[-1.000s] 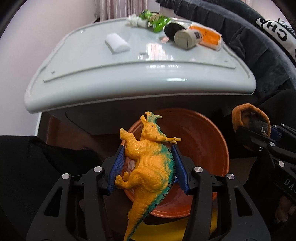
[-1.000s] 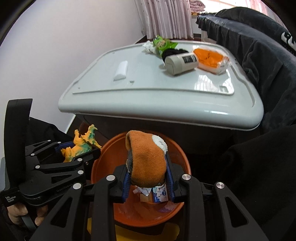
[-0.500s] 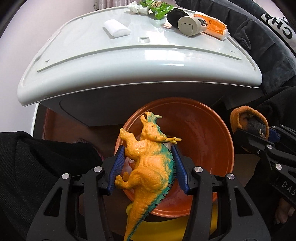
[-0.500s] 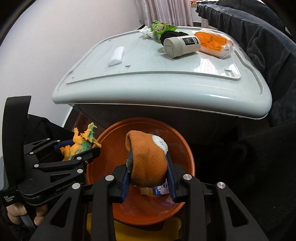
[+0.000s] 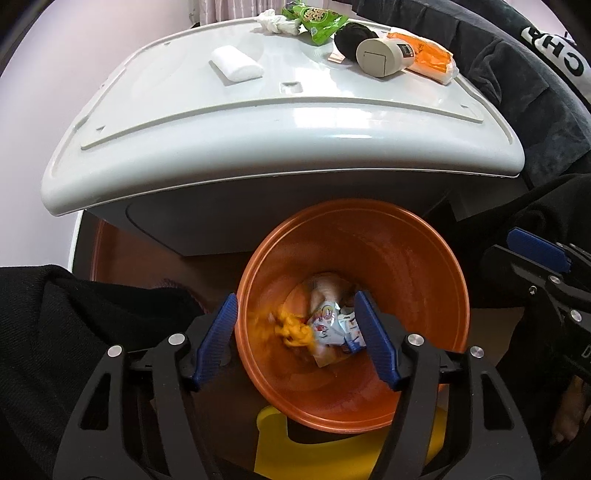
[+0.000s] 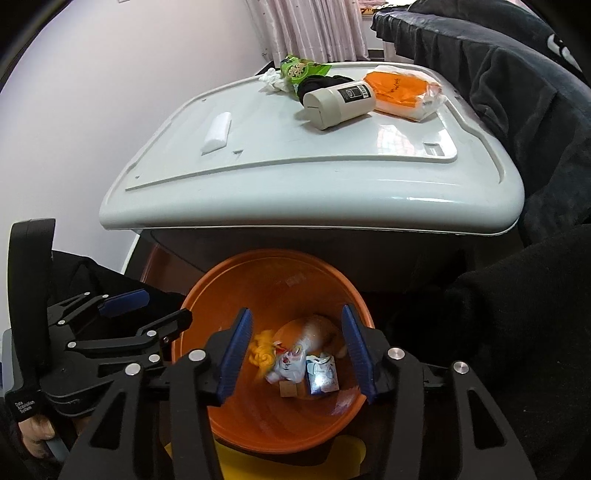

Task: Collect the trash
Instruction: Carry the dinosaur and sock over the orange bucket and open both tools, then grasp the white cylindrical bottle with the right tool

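An orange bin [image 5: 406, 266] [image 6: 258, 273] stands on the floor below a white lid-topped box. My left gripper [image 5: 295, 332] is open and empty above the bin. A blurred yellow toy dinosaur [image 5: 295, 328] [image 6: 264, 350] drops inside it, beside crumpled wrappers [image 5: 332, 325] [image 6: 295, 365]. My right gripper [image 6: 297, 350] is open and empty over the bin. The orange sock [image 6: 317, 334] lies blurred at the bin's bottom. The left gripper shows in the right wrist view [image 6: 144, 310]; one blue pad of the right gripper [image 5: 535, 249] shows in the left wrist view.
On the white box lid [image 5: 258, 122] [image 6: 332, 155] lie a white pad [image 5: 236, 68], a green snack bag [image 5: 317, 22], a beige canister [image 6: 338, 101], an orange packet [image 6: 402, 90], a black item and a white rag. Dark clothing hangs at right. A yellow thing lies under the bin.
Both grippers have opened. The dinosaur has left the left gripper and the sock has left the right gripper; both have dropped into the bin.
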Tool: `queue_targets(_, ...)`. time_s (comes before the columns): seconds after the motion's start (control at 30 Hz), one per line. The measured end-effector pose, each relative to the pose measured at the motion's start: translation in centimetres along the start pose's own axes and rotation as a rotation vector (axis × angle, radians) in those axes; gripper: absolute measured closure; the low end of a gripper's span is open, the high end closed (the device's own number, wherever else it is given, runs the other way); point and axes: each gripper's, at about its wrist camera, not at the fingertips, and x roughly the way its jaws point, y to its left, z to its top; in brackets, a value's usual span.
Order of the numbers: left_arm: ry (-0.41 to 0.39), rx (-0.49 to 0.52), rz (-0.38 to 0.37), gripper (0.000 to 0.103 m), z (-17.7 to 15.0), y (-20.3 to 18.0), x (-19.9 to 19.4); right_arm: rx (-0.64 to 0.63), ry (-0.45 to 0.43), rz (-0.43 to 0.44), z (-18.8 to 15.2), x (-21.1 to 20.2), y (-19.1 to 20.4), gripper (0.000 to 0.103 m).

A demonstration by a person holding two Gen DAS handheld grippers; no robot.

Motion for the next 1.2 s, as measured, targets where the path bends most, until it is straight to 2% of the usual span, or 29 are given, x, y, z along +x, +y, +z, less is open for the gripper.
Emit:
queue_targets(0.2,-0.025,-0.027,-0.008,0.038,0.4,0.8,-0.7,0.019,-0.017,-0.001,1.1,-0.4,-0.7,0.049)
queue_targets(0.33,-0.068,-0.055,-0.018,0.034,1.3,1.6,-1.7,0.011,-0.044,-0.021,3.8,-0.4,-1.2,0.049)
queue_targets(0.43,-0.095,-0.066,-0.029,0.033,2.1,2.2,-2.3,-0.017,-0.093,-0.046,6.9,-0.3,-1.3,0.037)
queue_targets(0.5,-0.117,-0.075,-0.028,0.032,2.8,2.5,-2.5,-0.048,-0.127,-0.059,9.4,0.0,-1.3,0.023)
queue_targets(0.67,-0.134,-0.103,-0.038,0.032,3.9,3.2,-2.2,-0.195,-0.161,-0.073,15.4,2.2,-1.1,0.008)
queue_targets(0.8,-0.104,-0.107,-0.042,0.032,3.8,3.5,-1.0,-0.307,-0.106,-0.062,19.3,5.4,-1.3,0.007)
queue_targets(0.93,-0.091,-0.118,-0.046,0.032,3.7,3.7,-0.5,-0.36,-0.052,-0.063,21.2,8.2,-2.1,0.007)
queue_targets(1.1,-0.088,-0.118,-0.049,0.032,3.8,3.7,-0.1,-0.37,-0.023,-0.012,22.4,10.3,-2.6,0.007)
queue_targets(1.2,-0.093,-0.109,-0.053,0.032,3.8,3.5,0.0,-0.393,-0.027,-0.017,22.6,11.4,-2.2,0.007)
